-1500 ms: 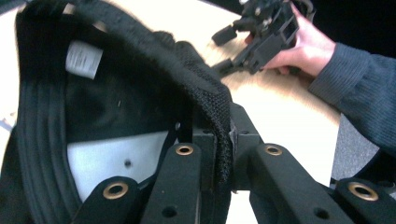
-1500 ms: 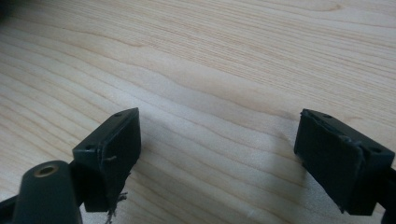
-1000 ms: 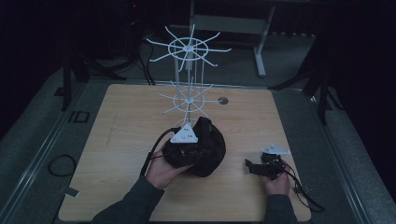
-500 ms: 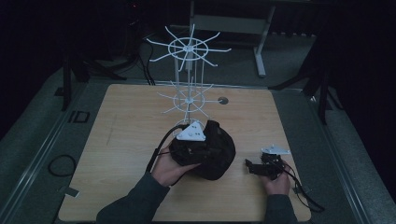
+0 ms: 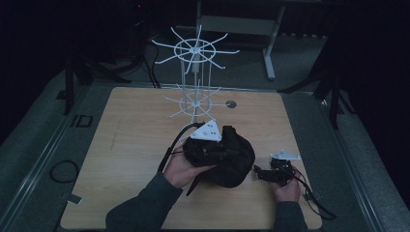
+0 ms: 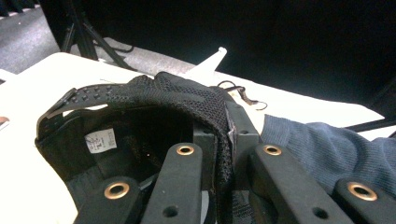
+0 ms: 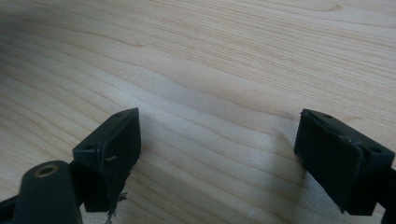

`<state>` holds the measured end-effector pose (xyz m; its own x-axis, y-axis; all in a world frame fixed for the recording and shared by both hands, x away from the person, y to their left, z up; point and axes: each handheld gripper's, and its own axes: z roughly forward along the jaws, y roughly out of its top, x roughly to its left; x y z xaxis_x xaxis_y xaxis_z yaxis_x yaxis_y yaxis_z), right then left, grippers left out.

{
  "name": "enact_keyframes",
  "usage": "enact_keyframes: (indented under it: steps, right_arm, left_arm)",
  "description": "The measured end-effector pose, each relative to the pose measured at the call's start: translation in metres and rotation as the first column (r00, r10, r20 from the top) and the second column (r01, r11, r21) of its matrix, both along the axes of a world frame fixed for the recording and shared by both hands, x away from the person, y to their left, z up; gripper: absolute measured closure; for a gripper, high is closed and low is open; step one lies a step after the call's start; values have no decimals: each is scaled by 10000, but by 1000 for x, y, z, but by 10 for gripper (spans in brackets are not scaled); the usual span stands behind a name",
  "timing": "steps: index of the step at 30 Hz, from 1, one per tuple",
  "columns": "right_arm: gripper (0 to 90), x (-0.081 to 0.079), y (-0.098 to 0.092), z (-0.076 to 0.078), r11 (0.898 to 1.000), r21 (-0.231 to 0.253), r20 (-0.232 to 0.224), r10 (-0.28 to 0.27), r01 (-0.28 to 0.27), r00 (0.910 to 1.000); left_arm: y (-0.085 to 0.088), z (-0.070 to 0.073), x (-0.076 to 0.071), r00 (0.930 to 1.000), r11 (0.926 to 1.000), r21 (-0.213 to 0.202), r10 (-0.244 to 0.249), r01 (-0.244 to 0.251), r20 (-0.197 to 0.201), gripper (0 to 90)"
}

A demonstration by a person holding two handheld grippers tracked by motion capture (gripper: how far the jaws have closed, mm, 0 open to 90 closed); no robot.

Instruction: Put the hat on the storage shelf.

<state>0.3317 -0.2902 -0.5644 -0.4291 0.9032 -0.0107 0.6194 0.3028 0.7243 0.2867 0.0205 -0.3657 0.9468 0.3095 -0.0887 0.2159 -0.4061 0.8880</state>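
A black mesh-backed cap (image 5: 227, 159) sits near the front middle of the wooden table (image 5: 135, 140), held up by a person's left hand. My left gripper (image 5: 211, 140) is shut on the cap's rim, its grey plate showing on top. In the left gripper view the jaws pinch the mesh rim (image 6: 205, 100) of the cap (image 6: 140, 126), whose inside label and snap strap face me; my left gripper (image 6: 225, 135) is tight on the fabric. My right gripper (image 5: 259, 173) lies on the table to the cap's right. My right gripper (image 7: 217, 149) is open over bare wood.
A white wire rack (image 5: 196, 72) with two tiers of spoke hooks stands at the back middle of the table, just behind the cap. A small round hole (image 5: 231, 104) lies to its right. A blue sleeve (image 6: 327, 149) crosses behind the left jaws. Cables trail from both grippers.
The left hand has shifted the cap a little right and toward the rack, turning it. The right gripper has stayed put on the table.
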Motion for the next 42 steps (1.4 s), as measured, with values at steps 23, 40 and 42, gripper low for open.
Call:
enact_keyframes:
  steps: [23, 40, 42]
  right_arm:
    - [144, 0, 0, 0, 10000, 10, -7, 0, 0, 10000]
    - [144, 0, 0, 0, 10000, 50, -30, -43, 43, 10000]
    - [144, 0, 0, 0, 10000, 34, -26, -21, 21, 10000]
  left_arm:
    - [-2, 40, 4, 9985, 9971, -669, -339, 367, 423, 854]
    - [-4, 71, 8, 9976, 9895, -1347, -454, 522, 529, 854]
    - [-5, 74, 8, 9972, 9889, -1380, -475, 551, 576, 854]
